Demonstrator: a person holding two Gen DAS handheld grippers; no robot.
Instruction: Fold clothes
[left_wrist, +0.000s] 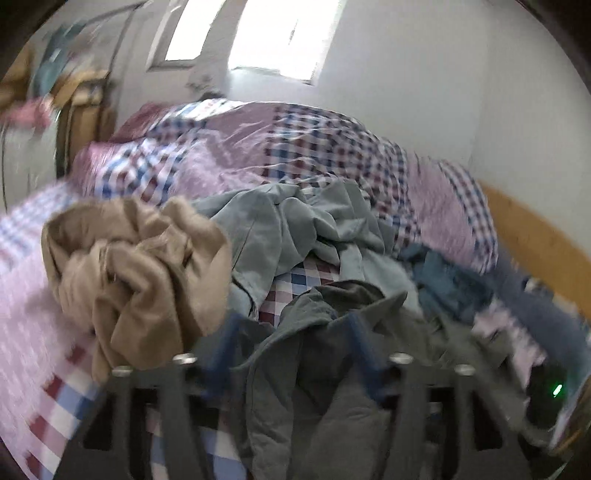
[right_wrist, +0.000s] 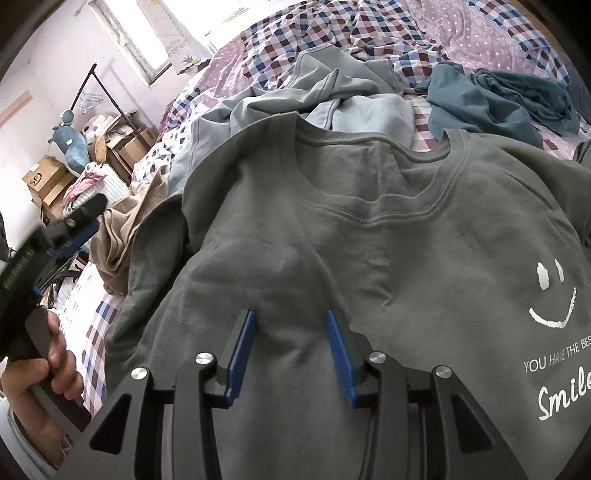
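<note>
On the bed (right_wrist: 388, 22), over a checked and purple quilt, a grey tee (right_wrist: 369, 240) lies spread front-up, its round collar toward the far side and a white smiley with the words "YOU HAVE THE BES..." and "Smile" at its right. The right gripper (right_wrist: 290, 321) hangs just above the tee's near left part, its blue fingers (right_wrist: 240, 347) apart with bare cloth showing between them; whether the tips touch the fabric cannot be told. Beyond the collar lies a crumpled pale blue garment (right_wrist: 332, 99), and to the far right of it a teal one (right_wrist: 498, 99), bunched. At the tee's left edge sits a tan heap (right_wrist: 125, 236), partly under the tee's sleeve. At the left border of the right wrist view a hand (right_wrist: 40, 373) grips the handle of the left gripper (right_wrist: 79, 221), which is held off the bed's side (its fingers are seen edge-on there).

In the left wrist view, badly smeared, the left gripper (left_wrist: 291, 325) has its blue fingers (left_wrist: 225, 332) wide apart above a rumpled end of the grey tee (left_wrist: 325, 350), gripping nothing. The tan heap (left_wrist: 136, 266) rises to the left, the pale blue garment (left_wrist: 288, 225) lies ahead, and the teal one (left_wrist: 447, 280) to the right. A wooden bed frame (left_wrist: 535, 236) curves along the right, and windows (left_wrist: 288, 33) glow on the far wall.
</note>
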